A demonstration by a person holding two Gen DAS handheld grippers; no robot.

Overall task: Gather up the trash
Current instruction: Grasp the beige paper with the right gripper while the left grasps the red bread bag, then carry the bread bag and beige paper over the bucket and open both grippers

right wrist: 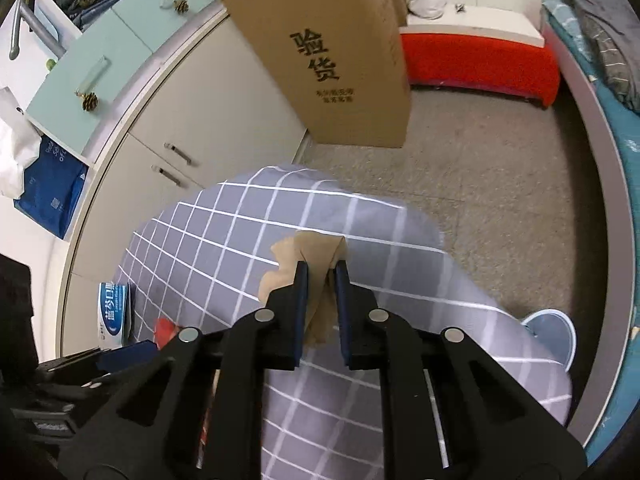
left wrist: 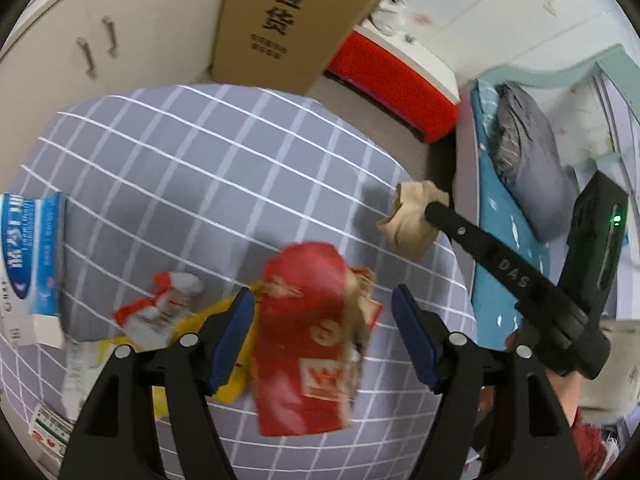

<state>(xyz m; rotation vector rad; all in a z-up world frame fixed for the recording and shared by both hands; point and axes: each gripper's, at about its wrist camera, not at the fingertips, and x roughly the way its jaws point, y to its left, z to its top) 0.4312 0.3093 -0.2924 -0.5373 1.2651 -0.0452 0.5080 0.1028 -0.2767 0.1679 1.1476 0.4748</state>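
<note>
1. Right now I am collecting trash off the tabletop (left wrist: 200, 152) with the grey checked cloth, and I judge I am partway through picking pieces up.
2. My right fingers (right wrist: 322, 276) are pinching a crumpled piece of brown paper (right wrist: 310, 250), closed tight on it near the far right edge of the cloth.
3. My left fingers (left wrist: 322, 300) are standing wide open around a red paper bag (left wrist: 308, 344), holding nothing; I cannot tell whether the pads are touching it.
4. The red bag is looking creased and torn at its top, with brown lining showing, and it is blurred.
5. Beside it a yellow wrapper (left wrist: 230, 360) and a red-and-white wrapper (left wrist: 160, 308) are lying on the cloth, and a blue-and-white box (left wrist: 32, 260) is sitting at the left edge.
6. Next, I judge, the left fingers are needing to close on the red bag; thin paper may slip or tear.
</note>
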